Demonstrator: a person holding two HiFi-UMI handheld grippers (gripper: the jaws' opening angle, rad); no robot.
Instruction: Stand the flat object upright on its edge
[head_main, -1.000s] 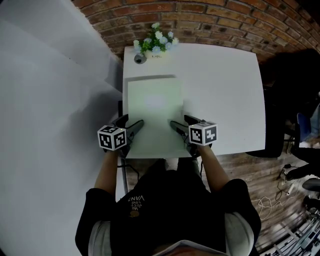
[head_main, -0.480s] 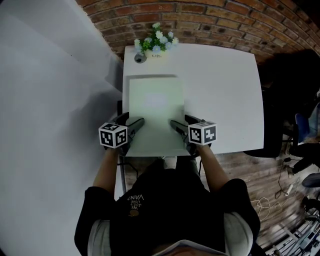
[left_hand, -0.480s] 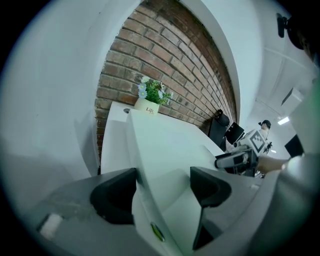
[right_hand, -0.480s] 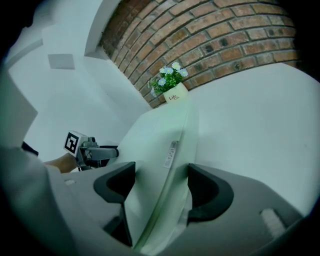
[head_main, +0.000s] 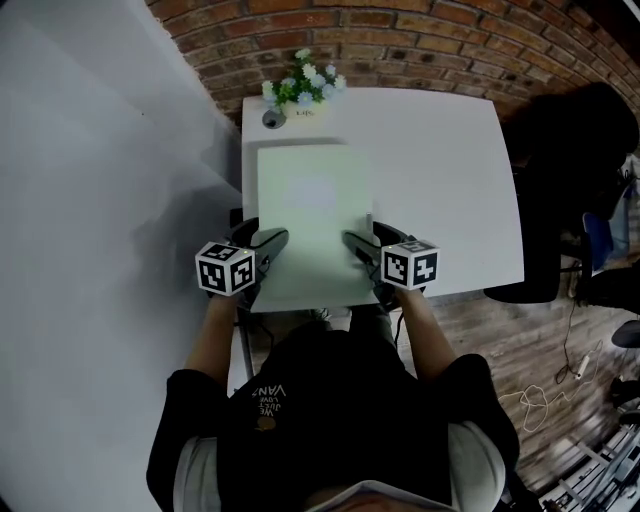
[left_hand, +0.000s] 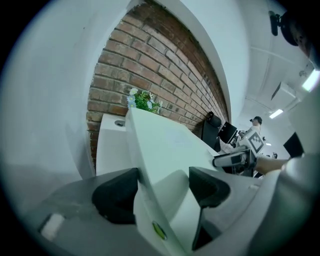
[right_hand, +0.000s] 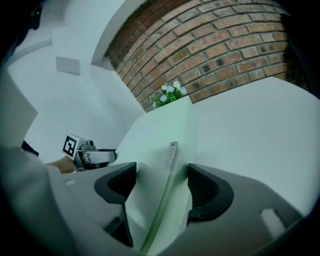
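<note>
The flat object (head_main: 315, 220) is a large pale green-white slab on the white table (head_main: 440, 180), its near end raised off the tabletop. My left gripper (head_main: 275, 240) straddles its left edge near the front, one pad under and one on top, seen close in the left gripper view (left_hand: 165, 187) with the slab (left_hand: 160, 145) running away between the jaws. My right gripper (head_main: 352, 242) clamps the right edge opposite; its jaws have just been closing with the slab (right_hand: 160, 125) between them, and the pads (right_hand: 200, 190) press on it.
A small pot of flowers (head_main: 300, 85) and a round grey object (head_main: 272, 119) stand at the table's far left, before a brick wall. A white wall runs along the left. A black chair (head_main: 560, 200) is on the right, and cables lie on the wooden floor.
Both grippers have risen a little with the slab's near end, which now tilts up and hides the table's front edge. The slab looks larger in the head view.
</note>
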